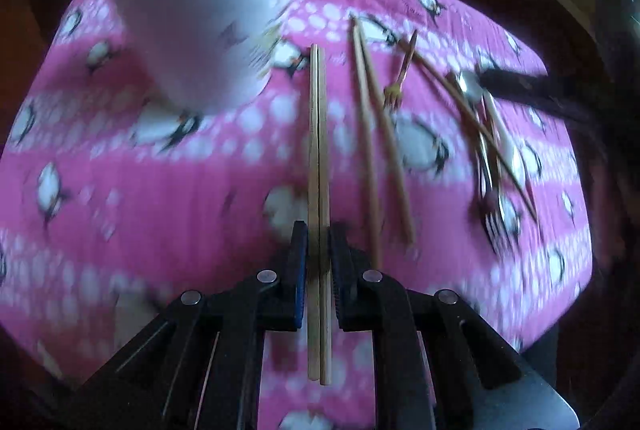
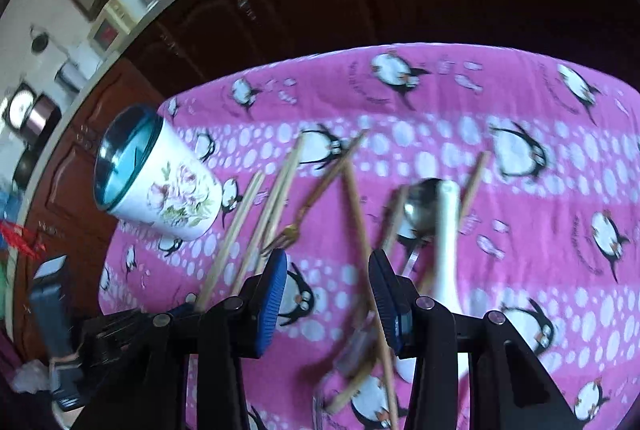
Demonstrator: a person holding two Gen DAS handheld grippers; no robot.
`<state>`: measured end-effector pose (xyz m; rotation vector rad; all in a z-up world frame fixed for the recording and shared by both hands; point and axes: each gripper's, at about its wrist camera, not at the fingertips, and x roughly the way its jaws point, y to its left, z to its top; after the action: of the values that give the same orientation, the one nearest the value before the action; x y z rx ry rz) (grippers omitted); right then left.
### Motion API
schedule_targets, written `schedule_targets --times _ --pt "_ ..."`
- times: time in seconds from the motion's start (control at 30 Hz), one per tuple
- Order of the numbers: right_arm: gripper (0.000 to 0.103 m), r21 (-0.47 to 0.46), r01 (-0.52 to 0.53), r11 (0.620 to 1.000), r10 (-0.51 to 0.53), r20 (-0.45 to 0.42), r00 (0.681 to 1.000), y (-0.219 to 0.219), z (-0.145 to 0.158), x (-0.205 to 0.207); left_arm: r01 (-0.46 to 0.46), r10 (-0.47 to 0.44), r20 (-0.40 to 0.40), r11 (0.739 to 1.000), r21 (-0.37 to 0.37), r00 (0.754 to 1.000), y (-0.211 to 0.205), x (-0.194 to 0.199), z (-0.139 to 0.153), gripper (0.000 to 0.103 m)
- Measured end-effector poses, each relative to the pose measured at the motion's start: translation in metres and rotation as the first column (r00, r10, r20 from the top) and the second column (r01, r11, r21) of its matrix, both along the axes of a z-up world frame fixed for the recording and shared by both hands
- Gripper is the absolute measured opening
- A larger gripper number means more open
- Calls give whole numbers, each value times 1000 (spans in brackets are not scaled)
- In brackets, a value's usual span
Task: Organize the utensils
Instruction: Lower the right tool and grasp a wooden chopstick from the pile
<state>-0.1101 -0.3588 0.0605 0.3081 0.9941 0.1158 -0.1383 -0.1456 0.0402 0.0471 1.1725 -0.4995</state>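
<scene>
Wooden chopstick pair (image 1: 319,166) clamped in the left gripper (image 1: 319,250), just right of the white, teal-rimmed floral cup (image 1: 208,26).
Right gripper (image 2: 328,294) hangs spread and empty over scattered utensils right of the cup; a misjudged tilt could knock the cup over.

Left gripper (image 1: 319,250), right gripper (image 2: 328,294): black linkage arms, round silver rivets, ribbed blue-padded jaws.

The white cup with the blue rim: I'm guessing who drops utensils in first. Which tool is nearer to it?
Left. The left tool, shut on a chopstick pair, is close beside the cup. The right tool hangs open over the scattered utensils, farther off.
</scene>
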Motion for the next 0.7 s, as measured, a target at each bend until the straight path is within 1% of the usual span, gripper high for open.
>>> schedule_targets --times 0.03,0.13,0.2,0.23,0.3,0.33,0.37,0.43,0.5,0.6,0.7 --pt "35 -8 -1 1000 1 -5 1000 3 -3 6 10 -10 -8 1000 4 1000 6 -6 1 10" --pt "35 -1 31 1000 -31 -22 999 2 -14 34 22 -22 -26 1000 2 999 14 -15 2 10" --pt "35 -19 86 996 -86 -35 996 -2 -22 56 17 -17 -13 1000 5 1000 20 -18 5 10" --pt "35 -6 112 994 -113 -58 992 -6 -29 70 12 -12 -2 1000 10 1000 23 -17 7 11" --pt "35 29 122 992 -119 -94 988 -9 -41 89 -10 10 19 1000 11 1000 29 -12 10 13" --pt "27 34 125 992 -121 -104 987 -9 -45 95 -22 22 25 1000 7 999 31 -9 12 16" --pt "23 30 126 992 -122 -106 987 -9 -48 99 -34 33 31 999 6 999 33 -5 14 19" --pt "14 26 116 993 -114 -81 990 -7 -45 100 -44 44 40 999 5 998 33 4 15 19" --pt "10 52 88 995 -85 -58 995 -7 -34 94 -52 52 61 999 -3 997 33 9 16 19" --pt "8 122 12 993 -5 -55 998 -3 -15 74 -61 60 72 998 14 996 29 20 12 19" --pt "7 180 -64 982 77 -61 995 5 -6 49 -63 61 67 998 25 996 18 33 4 19"
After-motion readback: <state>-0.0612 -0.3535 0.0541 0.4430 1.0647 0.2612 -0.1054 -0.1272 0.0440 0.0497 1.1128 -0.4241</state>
